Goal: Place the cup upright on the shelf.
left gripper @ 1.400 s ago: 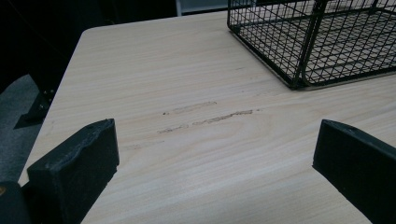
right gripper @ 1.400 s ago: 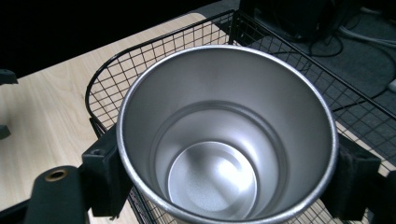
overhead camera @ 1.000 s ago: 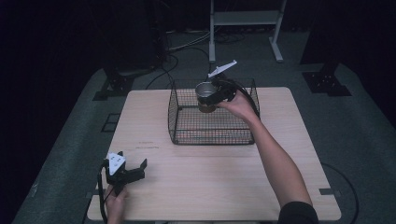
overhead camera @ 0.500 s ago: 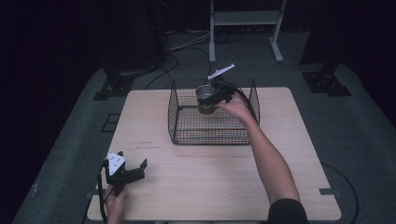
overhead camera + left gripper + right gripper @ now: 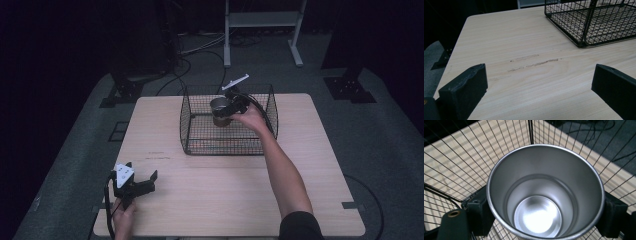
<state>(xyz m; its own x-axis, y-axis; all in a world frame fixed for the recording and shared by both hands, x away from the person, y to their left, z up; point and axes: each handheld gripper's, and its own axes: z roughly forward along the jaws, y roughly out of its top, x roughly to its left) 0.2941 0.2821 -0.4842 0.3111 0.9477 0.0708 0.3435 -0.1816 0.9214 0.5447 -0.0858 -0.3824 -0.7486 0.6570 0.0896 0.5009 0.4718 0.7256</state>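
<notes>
A light wooden table (image 5: 300, 200) bears a black wire basket (image 5: 200, 142).

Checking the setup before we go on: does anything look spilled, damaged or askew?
Nothing spilled or askew. Only faint scuff marks on the table near the wire basket; the metal cup is empty.

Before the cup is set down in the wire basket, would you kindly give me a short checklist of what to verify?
1. Grip on the metal cup: the right gripper has a jaw on each side of its wall, shut on it: ok.
2. Cup upright and empty: mouth faces up, inside bare: ok.
3. Cup inside the wire basket, within its walls: ok.
4. Cup resting on the basket floor: cannot tell.
5. Landing spot free: no other item seen on the basket floor: ok.
6. Left gripper out of the way: open, near the table front edge, apart from the basket: ok.
</notes>
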